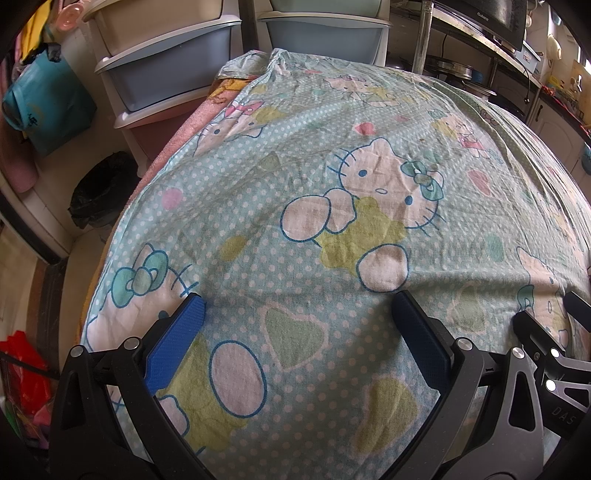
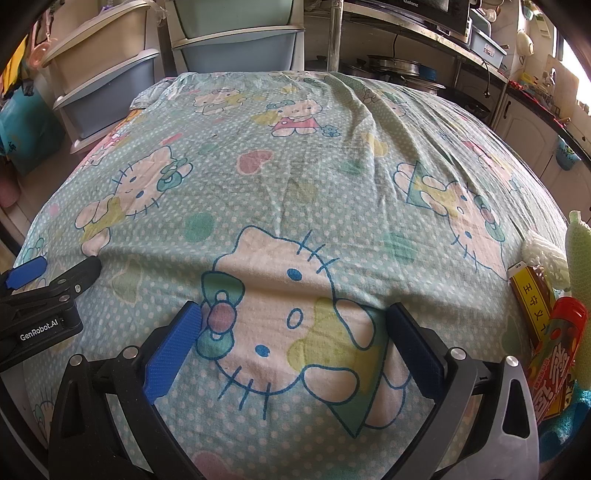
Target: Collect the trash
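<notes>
A table under a teal cartoon-cat cloth (image 1: 332, 229) (image 2: 295, 184) fills both views. My left gripper (image 1: 295, 306) hovers over its near part, open, with nothing between the blue pads. My right gripper (image 2: 291, 317) is also open and empty over the cloth. Trash lies at the right edge in the right wrist view: a red snack wrapper (image 2: 557, 354), a yellow-brown packet (image 2: 532, 299), a white foam net (image 2: 543, 254) and a pale green foam sleeve (image 2: 578, 254). A black-lined waste bin (image 1: 99, 192) stands on the floor left of the table. The left gripper's tip (image 2: 55, 273) shows at the left edge.
Stacked plastic drawer units (image 1: 166, 62) (image 2: 236, 40) stand behind the table. A microwave (image 1: 491, 18) sits on a metal shelf at the back right, above pans (image 2: 395, 66). A blue bag (image 1: 44, 103) hangs at the left. A red bag (image 1: 22, 365) lies on the floor.
</notes>
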Available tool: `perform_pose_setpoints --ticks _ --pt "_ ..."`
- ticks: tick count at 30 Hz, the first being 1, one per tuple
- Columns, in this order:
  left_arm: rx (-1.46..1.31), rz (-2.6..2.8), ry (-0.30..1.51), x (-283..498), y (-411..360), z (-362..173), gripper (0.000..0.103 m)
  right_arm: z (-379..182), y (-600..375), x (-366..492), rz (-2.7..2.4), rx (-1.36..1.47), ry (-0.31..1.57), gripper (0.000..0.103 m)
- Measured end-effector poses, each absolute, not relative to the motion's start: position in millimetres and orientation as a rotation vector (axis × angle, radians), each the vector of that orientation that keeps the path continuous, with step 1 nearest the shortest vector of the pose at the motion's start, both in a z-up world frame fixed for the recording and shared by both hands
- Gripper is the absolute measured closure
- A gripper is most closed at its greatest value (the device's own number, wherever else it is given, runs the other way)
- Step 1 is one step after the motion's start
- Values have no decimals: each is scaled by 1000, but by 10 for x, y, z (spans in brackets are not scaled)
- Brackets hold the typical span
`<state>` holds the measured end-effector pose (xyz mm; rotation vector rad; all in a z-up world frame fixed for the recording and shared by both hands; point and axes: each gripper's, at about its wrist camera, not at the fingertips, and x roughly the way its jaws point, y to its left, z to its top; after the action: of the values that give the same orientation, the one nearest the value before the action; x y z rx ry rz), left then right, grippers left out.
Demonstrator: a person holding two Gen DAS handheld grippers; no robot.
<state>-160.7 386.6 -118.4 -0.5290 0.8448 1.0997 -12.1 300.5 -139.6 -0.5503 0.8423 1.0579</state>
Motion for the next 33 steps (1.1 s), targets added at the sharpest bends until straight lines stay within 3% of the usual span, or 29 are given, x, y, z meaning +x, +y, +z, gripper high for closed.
perform_pose_setpoints --ticks 33 --pt "-531 1100 846 -1603 3761 -1213 9 -1404 3044 -125 1040 -554 839 5"
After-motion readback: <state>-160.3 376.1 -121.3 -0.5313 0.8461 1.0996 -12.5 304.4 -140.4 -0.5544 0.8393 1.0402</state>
